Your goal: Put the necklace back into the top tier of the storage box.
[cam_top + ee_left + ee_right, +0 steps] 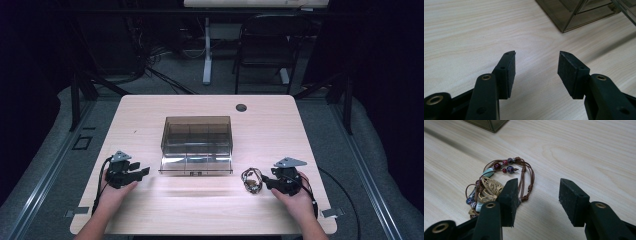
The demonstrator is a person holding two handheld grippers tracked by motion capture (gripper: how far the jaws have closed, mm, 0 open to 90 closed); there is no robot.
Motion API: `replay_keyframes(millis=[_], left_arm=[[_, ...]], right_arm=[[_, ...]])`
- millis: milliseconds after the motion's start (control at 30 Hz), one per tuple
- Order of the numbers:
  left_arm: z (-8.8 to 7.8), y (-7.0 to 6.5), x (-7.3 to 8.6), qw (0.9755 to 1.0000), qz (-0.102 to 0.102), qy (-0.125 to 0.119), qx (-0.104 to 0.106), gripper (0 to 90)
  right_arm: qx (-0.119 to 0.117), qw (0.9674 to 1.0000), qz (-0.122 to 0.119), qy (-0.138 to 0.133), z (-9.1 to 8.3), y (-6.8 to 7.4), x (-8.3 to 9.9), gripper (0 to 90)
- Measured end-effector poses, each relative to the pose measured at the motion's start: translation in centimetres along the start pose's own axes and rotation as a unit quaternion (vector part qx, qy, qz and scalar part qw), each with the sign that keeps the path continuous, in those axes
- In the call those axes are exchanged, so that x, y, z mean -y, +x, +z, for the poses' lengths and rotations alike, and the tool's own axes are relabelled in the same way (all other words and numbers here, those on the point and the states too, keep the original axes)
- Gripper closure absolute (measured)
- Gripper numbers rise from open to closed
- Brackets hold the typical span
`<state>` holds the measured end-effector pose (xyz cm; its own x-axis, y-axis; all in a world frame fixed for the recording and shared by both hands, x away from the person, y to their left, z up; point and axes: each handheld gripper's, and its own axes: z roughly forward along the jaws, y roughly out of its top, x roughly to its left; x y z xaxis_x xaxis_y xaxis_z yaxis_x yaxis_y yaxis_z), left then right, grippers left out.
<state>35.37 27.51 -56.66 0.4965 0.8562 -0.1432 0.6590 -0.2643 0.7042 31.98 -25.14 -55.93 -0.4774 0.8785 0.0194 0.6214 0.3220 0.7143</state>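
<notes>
A brown cord bracelet [499, 180] with dark red, blue and pale green beads and a gold butterfly charm lies on the wooden table [210, 200]; in the high view the bracelet [251, 180] sits at the right front. My right gripper [537, 195] is open just beside it, its left jaw over the cord's edge, with bare table between the pads. In the high view the right gripper [267, 183] points left at the bracelet. My left gripper [536, 67] is open over bare wood. A smoky clear compartment box [197, 145] with its lid up stands mid-table.
The box corner [574, 17] lies ahead and right of the left gripper [142, 172]. A cable hole [241, 107] marks the table's far side. A black chair [267, 45] and a desk leg [207, 50] stand beyond the table.
</notes>
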Motion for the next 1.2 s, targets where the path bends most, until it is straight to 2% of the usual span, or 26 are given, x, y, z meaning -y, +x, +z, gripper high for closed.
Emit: replay_keyframes(millis=[167,500,533,700,867,933,1167,1200], left_arm=[[-0.1,0.1,0.1,1.0,-0.004,-0.006,-0.003,48.2],[-0.1,0.0,0.0,1.0,-0.001,-0.007,-0.001,48.2],[-0.1,-0.1,0.0,1.0,-0.001,-0.005,-0.001,48.2],[0.0,-0.1,-0.1,1.0,-0.002,-0.005,0.0,48.2],[0.1,-0.1,-0.1,1.0,0.0,-0.005,0.0,48.3],[0.0,-0.1,-0.1,1.0,0.001,-0.004,0.0,48.2],[0.0,-0.1,0.0,1.0,0.0,-0.003,0.0,48.2],[0.0,-0.2,0.1,0.9999,-0.001,-0.011,-0.009,48.2]], right_arm=[[0.002,1.0,-0.005,-0.001,0.1,0.3,-0.1,50.7],[-0.02,0.9988,-0.045,0.003,0.1,1.5,-0.2,51.9],[-0.023,0.9986,-0.047,-0.004,0.1,1.7,-0.2,51.9],[-0.034,0.9971,-0.068,-0.006,0.0,2.5,-0.4,49.7],[-0.048,0.9963,-0.071,-0.007,0.2,3.0,-0.5,48.7],[-0.052,0.9956,-0.079,0.0,0.3,3.1,-0.5,48.7],[-0.061,0.9946,-0.083,0.016,0.8,3.8,-0.6,45.9],[-0.06,0.9945,-0.084,0.016,0.8,3.8,-0.6,45.4]])
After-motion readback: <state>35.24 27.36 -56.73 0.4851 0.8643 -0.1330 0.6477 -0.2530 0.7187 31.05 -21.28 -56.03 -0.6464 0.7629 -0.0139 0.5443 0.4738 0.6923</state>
